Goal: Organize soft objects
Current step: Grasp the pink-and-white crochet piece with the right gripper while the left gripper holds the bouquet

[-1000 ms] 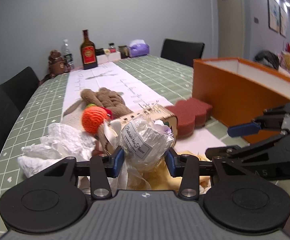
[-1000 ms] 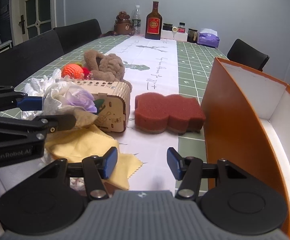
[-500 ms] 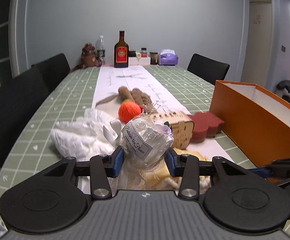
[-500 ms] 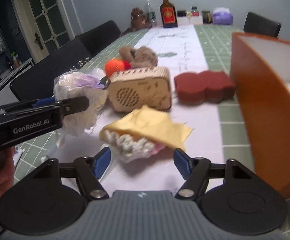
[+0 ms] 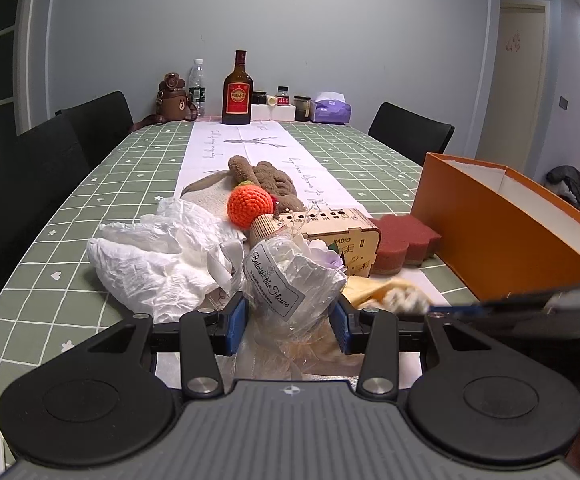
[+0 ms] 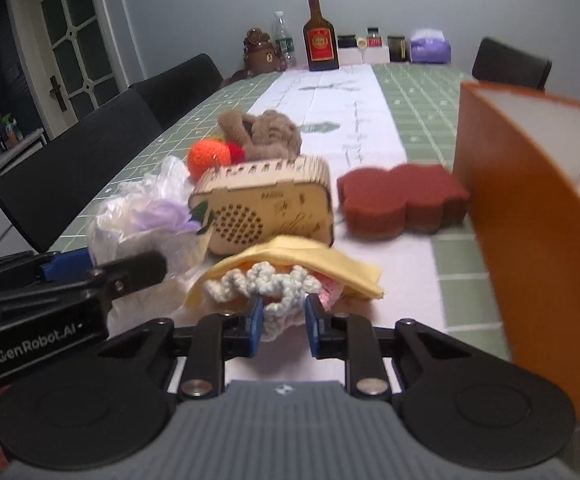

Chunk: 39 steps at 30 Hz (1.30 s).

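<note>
Right gripper (image 6: 281, 322): its jaws have just been closing and now pinch the white crocheted piece (image 6: 267, 284), low centre of the right wrist view. Half a second back the pads stood wide with that bundle loose ahead of them. The yellow cloth (image 6: 310, 260) is draped over the crochet and looks set to travel with it; whether the pads catch the cloth too is hidden. Judgement: grasp made, next step is a carry to the orange box (image 6: 530, 216) filling the right side of that frame.

Left gripper (image 5: 287, 322): half spread, pads clamped on the cellophane-wrapped flower bouquet (image 5: 290, 280) at lower centre of the left wrist view, same grip as a second ago. The view has swung: the box sat close at right then, now it is further off at mid right (image 5: 502, 232).

Not yet sorted, all middle of frame: orange crochet ball (image 5: 249, 204), brown plush toy (image 5: 265, 178), crumpled white plastic bag (image 5: 157, 256), red flower-shaped sponge (image 5: 404, 242), which sits just beside the box. The wooden radio (image 5: 330, 236) is hard, likely stays out.

Pose: both grippers pitched down toward the table (image 5: 69, 220), side by side, the left one showing at lower left of the right wrist view (image 6: 89, 276). Fingertips of the person's hand at that frame's bottom left corner.
</note>
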{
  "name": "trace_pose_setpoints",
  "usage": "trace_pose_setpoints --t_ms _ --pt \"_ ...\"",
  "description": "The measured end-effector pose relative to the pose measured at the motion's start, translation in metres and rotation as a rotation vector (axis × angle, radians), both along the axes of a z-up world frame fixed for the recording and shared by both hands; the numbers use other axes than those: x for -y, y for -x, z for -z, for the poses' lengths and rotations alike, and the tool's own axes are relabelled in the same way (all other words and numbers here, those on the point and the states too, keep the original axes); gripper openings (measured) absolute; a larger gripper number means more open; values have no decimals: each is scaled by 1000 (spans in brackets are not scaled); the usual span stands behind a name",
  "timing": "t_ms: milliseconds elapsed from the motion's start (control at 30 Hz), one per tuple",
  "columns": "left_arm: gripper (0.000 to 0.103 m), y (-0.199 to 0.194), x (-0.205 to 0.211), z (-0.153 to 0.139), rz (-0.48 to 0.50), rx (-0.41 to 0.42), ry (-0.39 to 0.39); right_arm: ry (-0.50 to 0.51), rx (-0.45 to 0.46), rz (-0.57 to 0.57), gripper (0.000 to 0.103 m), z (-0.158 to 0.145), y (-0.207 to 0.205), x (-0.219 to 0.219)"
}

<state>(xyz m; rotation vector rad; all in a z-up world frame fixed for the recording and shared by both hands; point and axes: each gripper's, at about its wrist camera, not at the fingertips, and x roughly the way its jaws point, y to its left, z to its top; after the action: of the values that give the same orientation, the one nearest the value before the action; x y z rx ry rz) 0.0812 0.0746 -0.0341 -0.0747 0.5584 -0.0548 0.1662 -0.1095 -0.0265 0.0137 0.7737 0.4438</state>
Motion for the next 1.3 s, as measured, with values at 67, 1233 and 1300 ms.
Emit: trace_pose_setpoints --t_ms 67,1233,1300 --pt "49 1 0 -3 -1 4 4 25 25 -7 10 -11 -1 4" --pt "49 18 18 0 59 -31 42 196 95 54 76 8 23 33" --pt "49 17 21 0 66 -32 39 217 81 50 76 16 24 34"
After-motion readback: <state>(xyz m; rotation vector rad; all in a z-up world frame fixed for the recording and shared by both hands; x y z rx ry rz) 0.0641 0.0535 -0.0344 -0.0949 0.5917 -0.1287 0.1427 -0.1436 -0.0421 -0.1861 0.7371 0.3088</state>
